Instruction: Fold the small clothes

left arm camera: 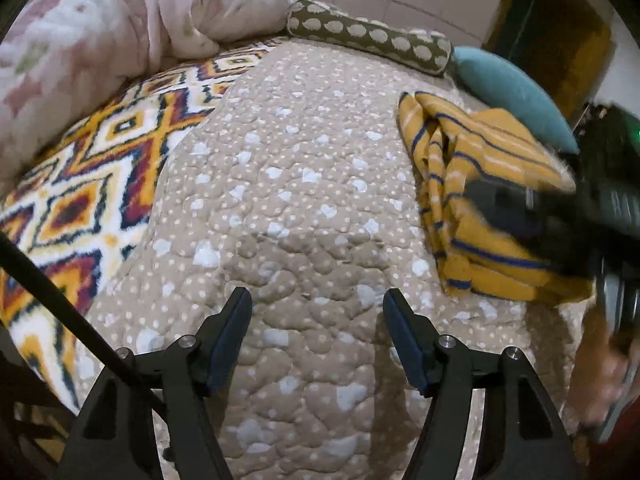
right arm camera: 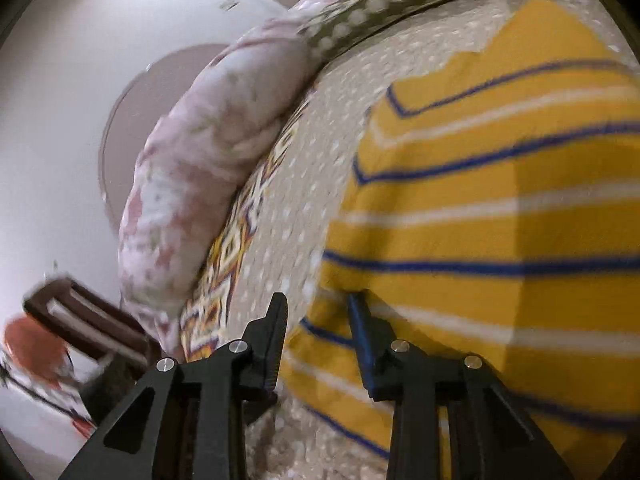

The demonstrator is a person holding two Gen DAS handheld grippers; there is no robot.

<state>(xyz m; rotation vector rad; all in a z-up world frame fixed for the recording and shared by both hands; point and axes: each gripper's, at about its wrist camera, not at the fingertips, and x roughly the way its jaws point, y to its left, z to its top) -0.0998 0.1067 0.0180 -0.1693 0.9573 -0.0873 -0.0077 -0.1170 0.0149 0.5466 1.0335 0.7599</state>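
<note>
The yellow striped shirt (left arm camera: 480, 200) lies bunched at frame right on the quilted bedspread (left arm camera: 300, 200). The left gripper (left arm camera: 316, 304) is wide open and empty. The right gripper (right arm camera: 318, 308) is partly open, straddling a shirt edge; close only once the fabric is seated between the fingers.

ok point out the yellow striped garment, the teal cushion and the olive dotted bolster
yellow striped garment (left arm camera: 476, 200), left wrist view, crumpled middle
teal cushion (left arm camera: 516, 92), left wrist view, its middle
olive dotted bolster (left arm camera: 372, 38), left wrist view, mid-length
</note>
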